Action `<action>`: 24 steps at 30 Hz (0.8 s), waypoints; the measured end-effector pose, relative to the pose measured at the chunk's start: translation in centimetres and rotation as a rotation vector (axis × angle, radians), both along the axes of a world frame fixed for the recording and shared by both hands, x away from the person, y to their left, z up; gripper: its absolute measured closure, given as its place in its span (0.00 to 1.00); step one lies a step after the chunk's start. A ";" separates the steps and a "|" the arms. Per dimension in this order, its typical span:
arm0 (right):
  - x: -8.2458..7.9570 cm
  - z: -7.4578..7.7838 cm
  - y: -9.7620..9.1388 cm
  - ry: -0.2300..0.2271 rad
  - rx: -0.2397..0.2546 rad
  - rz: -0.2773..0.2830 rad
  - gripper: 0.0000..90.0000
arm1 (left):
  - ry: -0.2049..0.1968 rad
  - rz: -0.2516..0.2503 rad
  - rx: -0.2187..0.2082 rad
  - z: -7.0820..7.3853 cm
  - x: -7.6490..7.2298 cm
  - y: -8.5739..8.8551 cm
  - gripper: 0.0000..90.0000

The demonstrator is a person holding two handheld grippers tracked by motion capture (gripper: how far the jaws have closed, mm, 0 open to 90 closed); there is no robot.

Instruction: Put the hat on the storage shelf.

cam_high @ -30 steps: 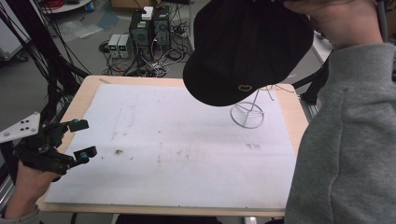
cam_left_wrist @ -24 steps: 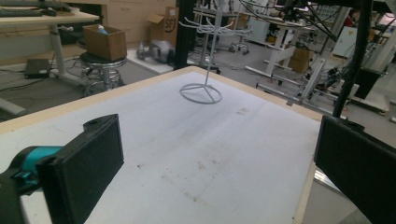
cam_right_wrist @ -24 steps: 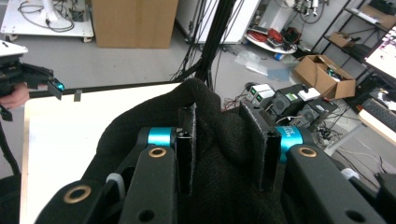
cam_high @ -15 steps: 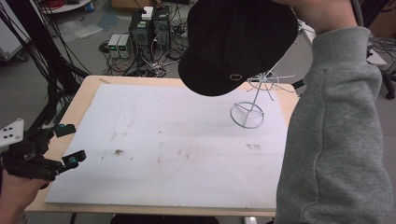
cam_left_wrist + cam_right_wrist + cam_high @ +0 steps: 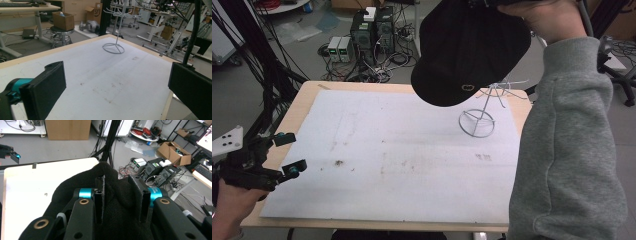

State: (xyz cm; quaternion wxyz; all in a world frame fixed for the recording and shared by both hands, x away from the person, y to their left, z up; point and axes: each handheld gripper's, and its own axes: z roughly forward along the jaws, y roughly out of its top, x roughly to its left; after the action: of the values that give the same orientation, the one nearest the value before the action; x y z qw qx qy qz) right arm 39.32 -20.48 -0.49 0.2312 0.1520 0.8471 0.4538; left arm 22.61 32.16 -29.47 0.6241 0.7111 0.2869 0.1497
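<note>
With your right gripper (image 5: 120,200) clenched on the black cap (image 5: 472,50), lower its crown squarely over the wire stand (image 5: 484,107) right of centre; left gripper (image 5: 287,152) stays released.

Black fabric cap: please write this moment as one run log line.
right claw: shut on black fabric cap, held above white wire stand | left claw: open, empty, at table edge | cap: not yet on stand

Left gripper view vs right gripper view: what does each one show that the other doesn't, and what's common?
Left gripper view alone: the white wire stand upright at the table's far end, seen between open jaws. Right gripper view alone: the black cap, a fold of it pinched by the right hand-held gripper. Both: the white table top and lab clutter on the floor beyond.
</note>
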 end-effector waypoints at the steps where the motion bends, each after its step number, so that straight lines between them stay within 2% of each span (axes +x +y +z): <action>1: 0.1 -0.2 0.0 0.002 -0.001 0.001 0.76 | 0.000 -0.001 -0.001 0.0 0.0 0.0 0.02; 14: 0.3 -1.9 0.6 0.007 -0.038 0.011 0.76 | 0.016 -0.001 0.006 -0.4 0.4 -0.1 0.02; 20: 0.0 -3.0 1.8 0.003 -0.099 0.023 0.76 | 0.018 -0.002 0.007 -0.4 0.4 -0.2 0.02; 24: -0.1 -3.4 2.1 0.007 -0.106 0.033 0.75 | 0.012 -0.003 0.007 -0.3 0.3 -0.2 0.02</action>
State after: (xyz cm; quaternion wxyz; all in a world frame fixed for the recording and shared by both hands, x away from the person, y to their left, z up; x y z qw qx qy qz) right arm 39.26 -18.40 -3.88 0.2283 0.1272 0.8732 0.4114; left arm 22.91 31.98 -29.77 0.6202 0.7145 0.2894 0.1454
